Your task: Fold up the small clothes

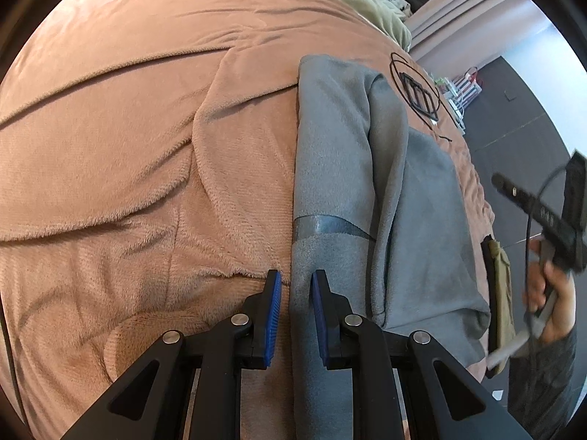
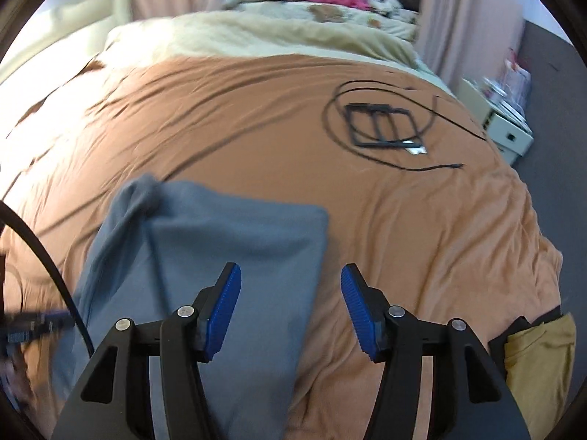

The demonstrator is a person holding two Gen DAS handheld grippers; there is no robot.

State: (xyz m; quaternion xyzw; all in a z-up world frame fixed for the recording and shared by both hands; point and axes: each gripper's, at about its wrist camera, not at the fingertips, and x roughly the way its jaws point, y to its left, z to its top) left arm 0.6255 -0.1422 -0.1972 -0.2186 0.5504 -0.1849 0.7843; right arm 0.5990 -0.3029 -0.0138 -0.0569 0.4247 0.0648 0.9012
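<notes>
A folded grey garment [image 1: 367,183] lies on a bed's brown blanket [image 1: 128,146]; the left tool [image 1: 296,282] pinches its edge, the right tool [image 2: 291,278] gapes empty above it.

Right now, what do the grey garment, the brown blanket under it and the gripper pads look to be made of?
Grey garment: looks like matte brushed fleece with a soft nap; one smoother, darker band crosses it.
Brown blanket: plush, short-pile fabric, probably microfleece, with brushed streaks and soft creases.
Gripper pads: blue and ribbed, likely rubber or soft plastic, on black, seemingly hard plastic fingers.
</notes>
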